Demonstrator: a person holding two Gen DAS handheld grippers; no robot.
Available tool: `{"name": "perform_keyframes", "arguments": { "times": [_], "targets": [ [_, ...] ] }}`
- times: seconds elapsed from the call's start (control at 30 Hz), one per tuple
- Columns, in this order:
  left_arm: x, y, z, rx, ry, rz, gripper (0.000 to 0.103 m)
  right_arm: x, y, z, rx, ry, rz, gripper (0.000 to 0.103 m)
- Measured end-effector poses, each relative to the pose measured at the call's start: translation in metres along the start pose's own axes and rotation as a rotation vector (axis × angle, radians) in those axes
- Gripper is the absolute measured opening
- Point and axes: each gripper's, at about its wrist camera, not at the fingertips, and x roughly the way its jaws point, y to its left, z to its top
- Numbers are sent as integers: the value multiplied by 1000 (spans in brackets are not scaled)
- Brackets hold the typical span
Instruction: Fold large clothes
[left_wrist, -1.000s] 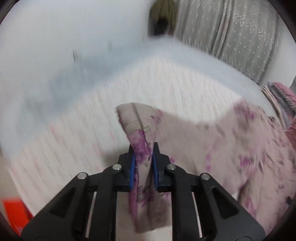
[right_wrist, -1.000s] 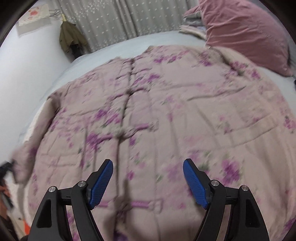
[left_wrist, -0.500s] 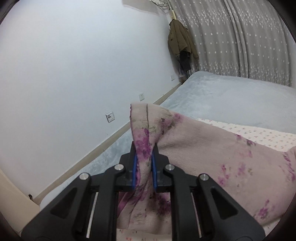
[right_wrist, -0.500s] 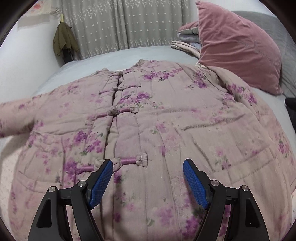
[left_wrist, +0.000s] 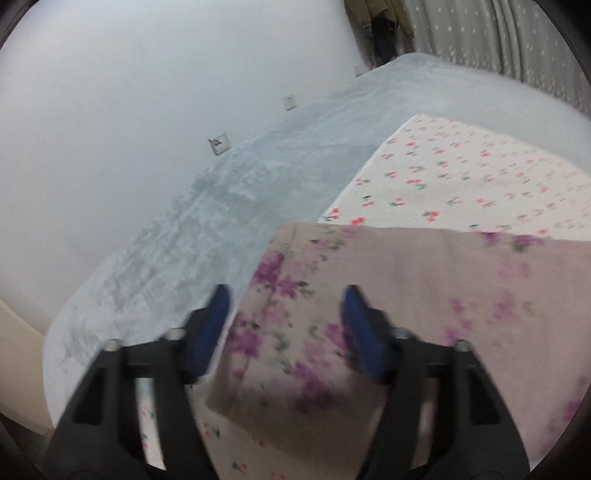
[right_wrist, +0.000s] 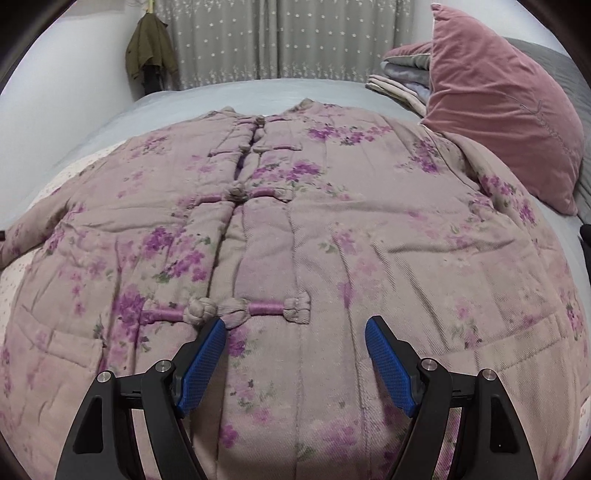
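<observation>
Jacket (right_wrist: 369, 240): padded, matt woven cloth with a fine diagonal rib and knotted cord fastenings. Pillow (right_wrist: 498, 103): velvet with a soft sheen. Bed (left_wrist: 258, 177) cover: grey plush, brushed nap. Sheet (left_wrist: 461, 173): thin printed cotton, matt. Right claw (right_wrist: 295, 354): matt black plastic, blue textured pads (right_wrist: 201, 369), bright metal screws.

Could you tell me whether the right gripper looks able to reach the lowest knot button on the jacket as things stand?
Probably yes. The right gripper is open just short of the lowest knot button on the floral padded jacket, with nothing lying between them.
</observation>
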Motion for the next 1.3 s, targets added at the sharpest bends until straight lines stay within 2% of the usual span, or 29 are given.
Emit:
{"name": "perform_keyframes", "arguments": {
  "times": [0.1,0.2,0.37,0.43,0.5,0.7,0.87,0.97,1.07,1.2,1.3],
  "targets": [
    [-35,2,2,-39,17,-115,80,-7,1,0,-2,-7,7,79],
    [-65,-8,-7,-95,57,-261,85,-19,-1,3,6,-28,5,79],
    [-136,-31,-56,-187,155,-521,88,-45,-22,7,36,-70,-19,79],
    [-161,-50,-78,-155,185,-607,88,-58,-37,7,53,-79,-18,79],
    [-190,-68,-96,-110,183,-672,88,-71,-56,7,58,-88,-27,79],
    [-263,-128,-144,37,84,-772,89,-104,-139,-2,49,-103,-133,79],
    [-272,-172,-177,95,102,-858,89,-108,-212,-33,103,-39,-261,79],
    [-275,-195,-192,136,114,-884,89,-101,-238,-57,87,22,-304,78],
    [-275,-208,-199,169,96,-890,89,-96,-244,-81,4,93,-265,78],
    [-273,-211,-202,187,72,-897,89,-88,-220,-93,-140,138,-154,78],
    [-272,-215,-206,208,67,-882,89,-70,-203,-92,-225,172,-162,79]
  ]
}}
